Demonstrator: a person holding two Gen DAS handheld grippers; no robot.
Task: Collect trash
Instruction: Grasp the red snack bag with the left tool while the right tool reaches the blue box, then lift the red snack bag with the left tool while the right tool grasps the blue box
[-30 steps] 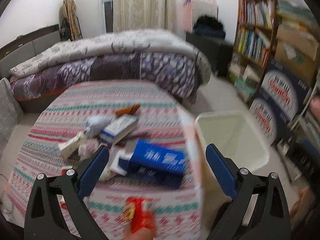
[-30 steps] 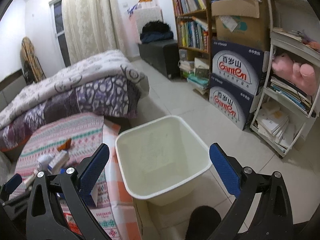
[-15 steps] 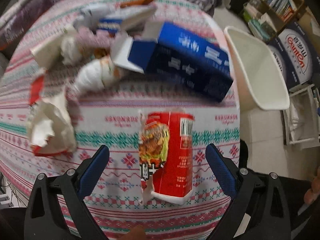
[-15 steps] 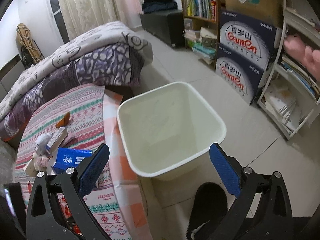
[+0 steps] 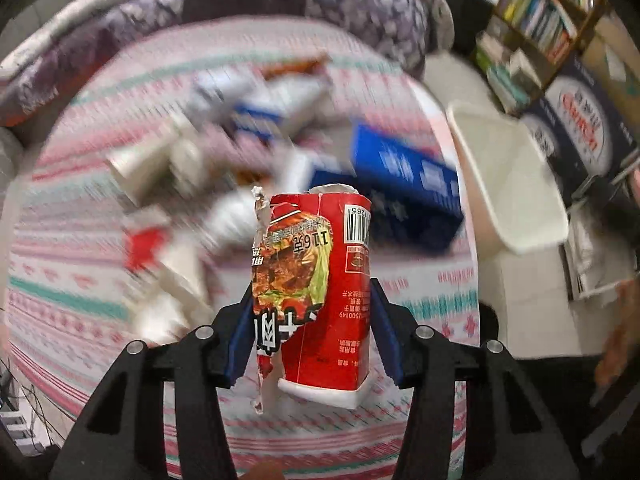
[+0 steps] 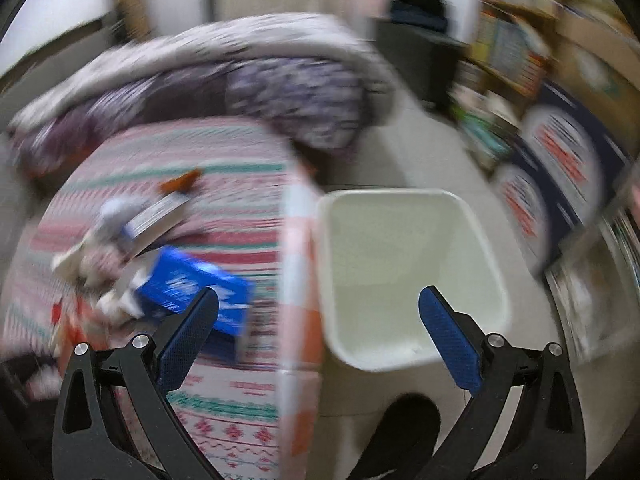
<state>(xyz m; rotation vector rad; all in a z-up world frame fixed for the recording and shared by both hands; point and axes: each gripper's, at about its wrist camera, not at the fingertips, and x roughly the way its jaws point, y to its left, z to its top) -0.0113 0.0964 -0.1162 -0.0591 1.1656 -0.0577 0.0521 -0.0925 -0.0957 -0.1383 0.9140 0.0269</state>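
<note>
The left gripper (image 5: 310,322) is closing on a torn red cardboard snack carton (image 5: 316,288) — blue pads against both sides, above the striped tablecloth (image 5: 72,280). The right gripper (image 6: 318,320) stands wide apart, empty, over the cream plastic bin (image 6: 404,276).

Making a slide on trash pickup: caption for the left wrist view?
Left gripper closing around a torn red snack carton on the patterned tablecloth, white bin waiting beside.
</note>
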